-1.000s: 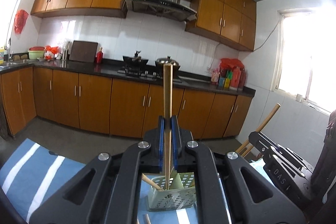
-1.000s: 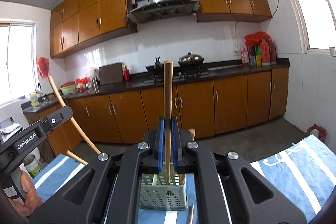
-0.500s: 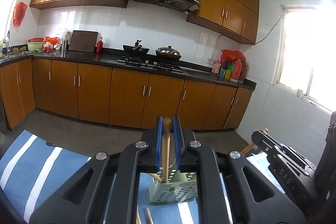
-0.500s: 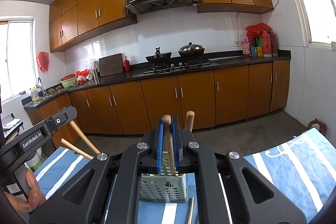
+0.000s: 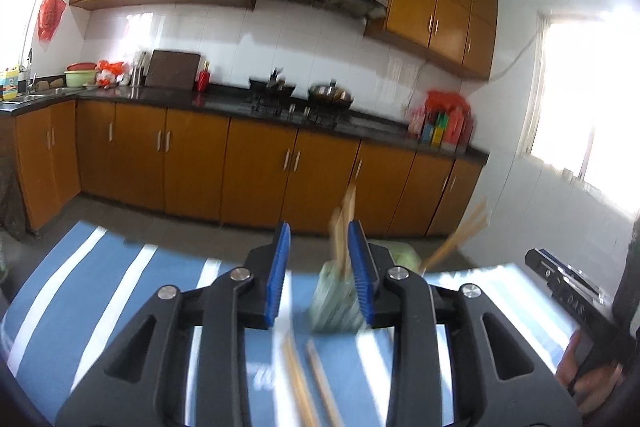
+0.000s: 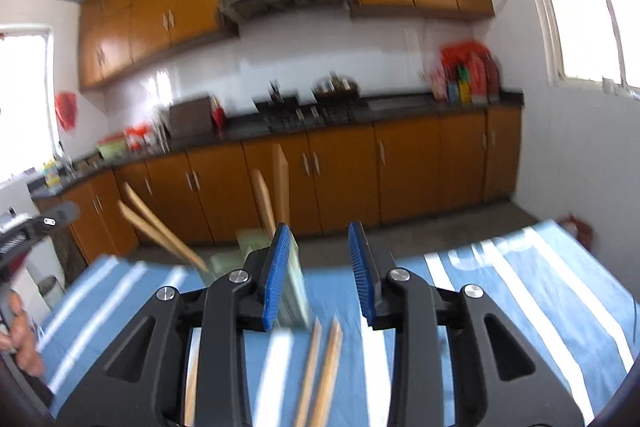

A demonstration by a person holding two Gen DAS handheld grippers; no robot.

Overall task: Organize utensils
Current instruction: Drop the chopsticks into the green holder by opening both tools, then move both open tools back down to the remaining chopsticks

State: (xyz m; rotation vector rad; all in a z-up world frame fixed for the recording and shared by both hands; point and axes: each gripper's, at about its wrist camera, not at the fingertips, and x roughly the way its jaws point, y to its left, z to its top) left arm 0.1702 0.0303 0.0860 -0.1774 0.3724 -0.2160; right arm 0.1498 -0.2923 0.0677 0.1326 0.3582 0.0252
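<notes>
Blue-and-white striped cloth [image 6: 520,291] over bench; kitchen with orange cabinets [image 6: 408,167] behind. One pale-green holder [image 5: 338,297] on cloth (blurred), four wooden chopsticks [image 6: 262,195] inside; two loose chopsticks [image 6: 324,363] in front. Left gripper [image 5: 318,277] and right gripper [image 6: 318,277]: fingers spread, empty.

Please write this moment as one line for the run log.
left gripper: open, empty | right gripper: open, empty | chopsticks: standing in green holder | loose chopsticks: on cloth

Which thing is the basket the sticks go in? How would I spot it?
Look at the blue striped cloth over the table. Near its far edge stands a small pale green holder with wooden sticks poking up from it. It is the only upright thing there; the other sticks lie flat.
</notes>
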